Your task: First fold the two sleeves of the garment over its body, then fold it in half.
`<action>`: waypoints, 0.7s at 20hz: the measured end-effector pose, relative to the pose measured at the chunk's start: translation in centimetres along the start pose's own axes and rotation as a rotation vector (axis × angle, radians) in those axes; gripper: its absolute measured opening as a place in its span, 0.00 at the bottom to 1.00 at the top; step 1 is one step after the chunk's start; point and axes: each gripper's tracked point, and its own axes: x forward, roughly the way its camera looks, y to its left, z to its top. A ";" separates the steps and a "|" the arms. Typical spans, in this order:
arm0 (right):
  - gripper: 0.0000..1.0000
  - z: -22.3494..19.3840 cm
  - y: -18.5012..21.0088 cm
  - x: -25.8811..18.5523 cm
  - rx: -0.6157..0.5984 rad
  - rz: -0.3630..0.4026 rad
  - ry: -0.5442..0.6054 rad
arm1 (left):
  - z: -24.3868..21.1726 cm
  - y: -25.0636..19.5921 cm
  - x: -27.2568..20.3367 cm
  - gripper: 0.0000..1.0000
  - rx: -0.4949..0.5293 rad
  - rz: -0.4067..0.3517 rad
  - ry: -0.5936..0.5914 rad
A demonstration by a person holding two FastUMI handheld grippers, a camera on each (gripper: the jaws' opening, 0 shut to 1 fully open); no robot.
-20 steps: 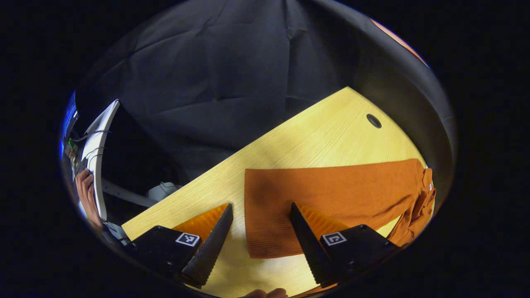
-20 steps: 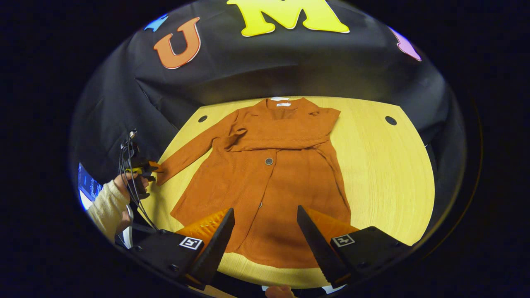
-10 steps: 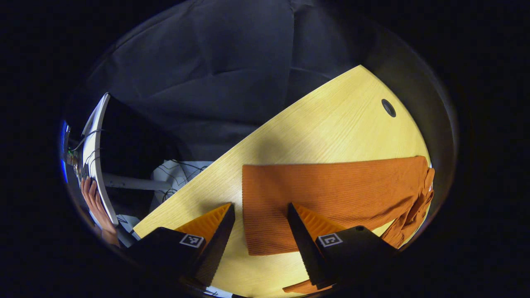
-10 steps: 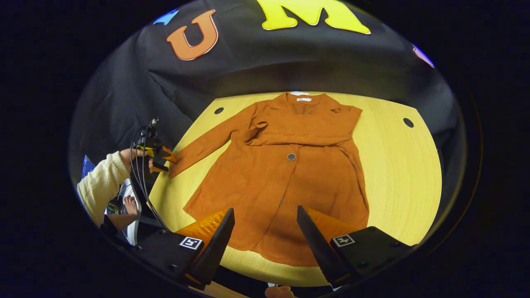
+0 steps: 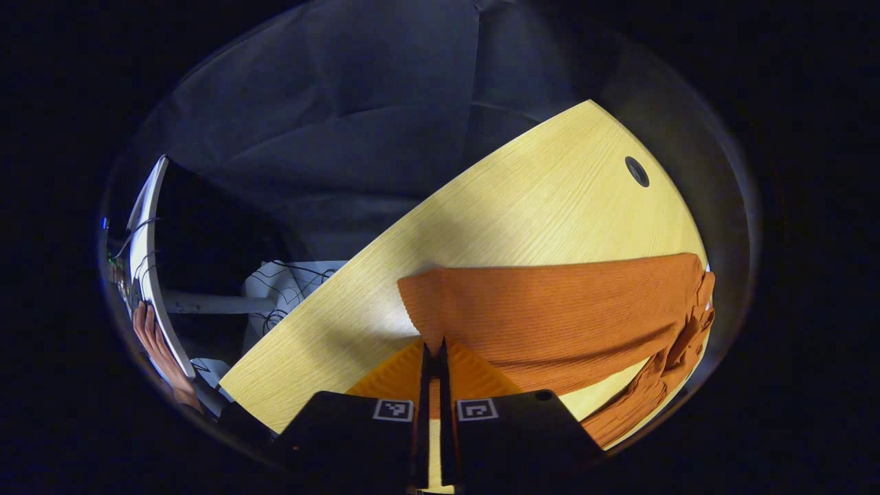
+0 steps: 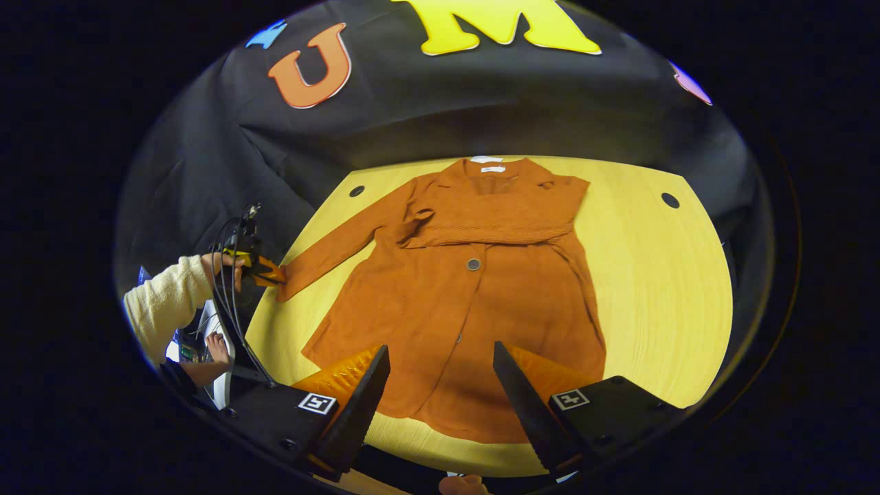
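The orange garment (image 6: 474,302) lies front-up on the bench (image 6: 660,275), collar toward 12 o'clock, one sleeve (image 6: 495,230) already folded across the chest and the other sleeve (image 6: 344,244) stretched out toward 9 o'clock. At that sleeve's cuff (image 5: 426,302) the left gripper (image 5: 431,357) has its fingers brought together on the cuff's near edge (the knit looks puckered where it enters the jaws), so I judge it pinched. The bite looks shallow, so the ribbed cloth could slip out mid-carry, or the sleeve could drag and rumple the body if it is swung over too low. The right gripper (image 6: 440,392) hangs wide open and holds nothing, above the hem at 6 o'clock, with the garment spread ahead of its fingers.
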 end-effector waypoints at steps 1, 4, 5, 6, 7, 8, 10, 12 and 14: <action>0.97 0.3 -0.4 -0.2 0.013 -0.002 -0.010 | 0.0 0.0 0.0 0.06 0.006 -0.004 -0.004; 0.97 0.7 -1.8 -0.8 0.040 -0.010 -0.032 | 0.3 -0.4 -0.7 0.03 -0.006 -0.008 -0.041; 0.97 0.8 -2.4 -0.8 0.055 -0.016 -0.036 | 1.0 -0.8 -1.2 0.04 -0.013 -0.019 -0.071; 0.97 0.9 -2.6 -0.9 0.069 -0.011 -0.040 | 1.6 -0.6 -1.7 0.03 0.003 -0.013 -0.107; 0.94 1.3 -2.7 -0.8 0.082 -0.005 -0.048 | 2.2 -0.8 -2.4 0.03 0.031 -0.016 -0.135; 0.97 1.5 -3.0 -0.7 0.087 -0.002 -0.058 | 2.4 -1.3 -3.2 0.03 0.054 -0.017 -0.150; 0.94 1.6 -3.5 -0.7 0.096 0.003 -0.067 | 3.1 -3.2 -5.2 0.03 0.094 -0.037 -0.183; 0.97 1.6 -4.0 -0.7 0.118 0.017 -0.073 | 3.6 -5.2 -7.2 0.03 0.165 -0.048 -0.227; 0.94 1.5 -4.7 -0.6 0.132 0.022 -0.079 | 3.6 -8.1 -9.0 0.03 0.244 -0.071 -0.266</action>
